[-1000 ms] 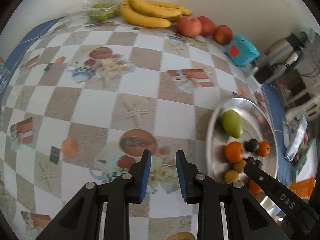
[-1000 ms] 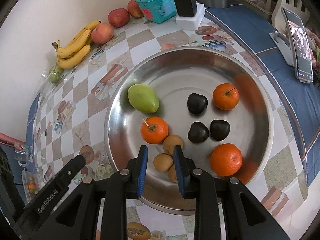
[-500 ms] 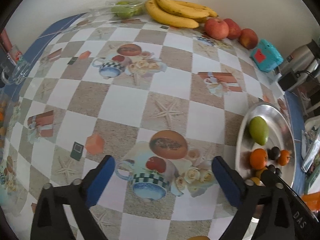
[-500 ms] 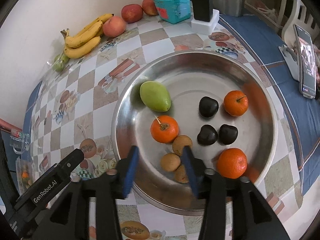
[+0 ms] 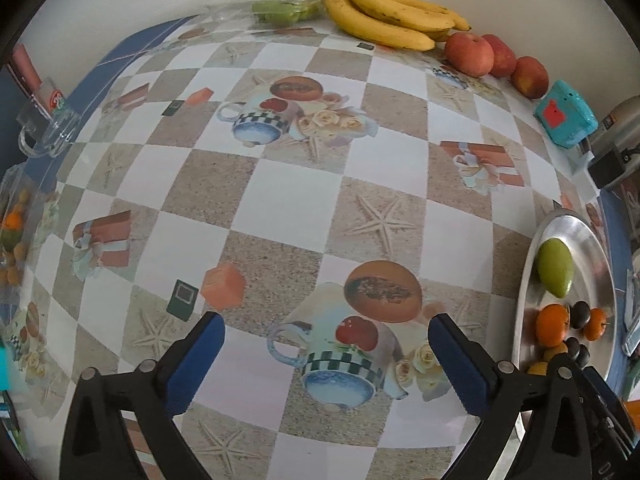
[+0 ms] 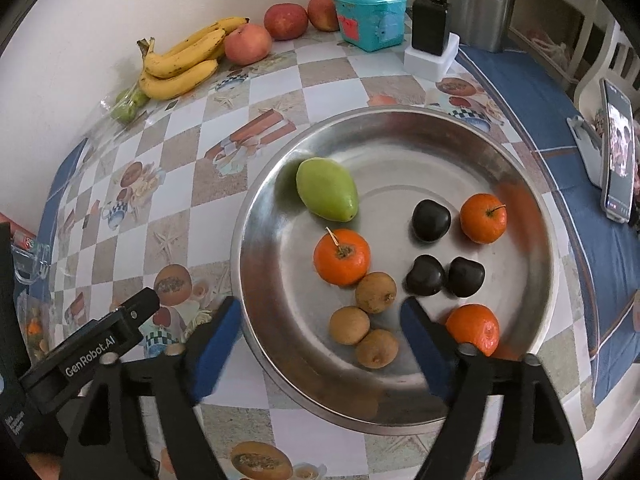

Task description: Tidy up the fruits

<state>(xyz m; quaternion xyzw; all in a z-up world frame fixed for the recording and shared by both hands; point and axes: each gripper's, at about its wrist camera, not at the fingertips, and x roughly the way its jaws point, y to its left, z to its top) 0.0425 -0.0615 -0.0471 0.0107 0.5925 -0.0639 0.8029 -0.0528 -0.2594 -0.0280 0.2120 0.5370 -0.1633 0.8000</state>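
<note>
A steel tray (image 6: 256,240) holds a green mango (image 6: 326,188), three oranges (image 6: 341,256), three dark fruits (image 6: 431,220) and three small brown fruits (image 6: 376,292). My right gripper (image 6: 320,308) hovers over the tray's near side. Its jaws are opening, the brown fruits lie below the gap, and the pads touch nothing. My left gripper (image 5: 326,320) stands wide open over the bare tablecloth, left of the tray (image 5: 592,240), holding nothing. Bananas (image 5: 384,16), apples (image 5: 470,54) and bagged green fruit (image 5: 280,10) lie along the far wall.
A teal box (image 6: 370,16), a black charger on a white block (image 6: 430,40) and a metal jug (image 6: 492,4) stand behind the tray. A phone on a stand (image 6: 618,160) is at the right. A glass mug (image 5: 48,120) and a bag of small fruit (image 5: 14,240) sit at the left edge.
Both grippers went from shut to open, the left one first and wider. The left gripper also shifted left over the cloth, so the tray now sits farther right in its view.
</note>
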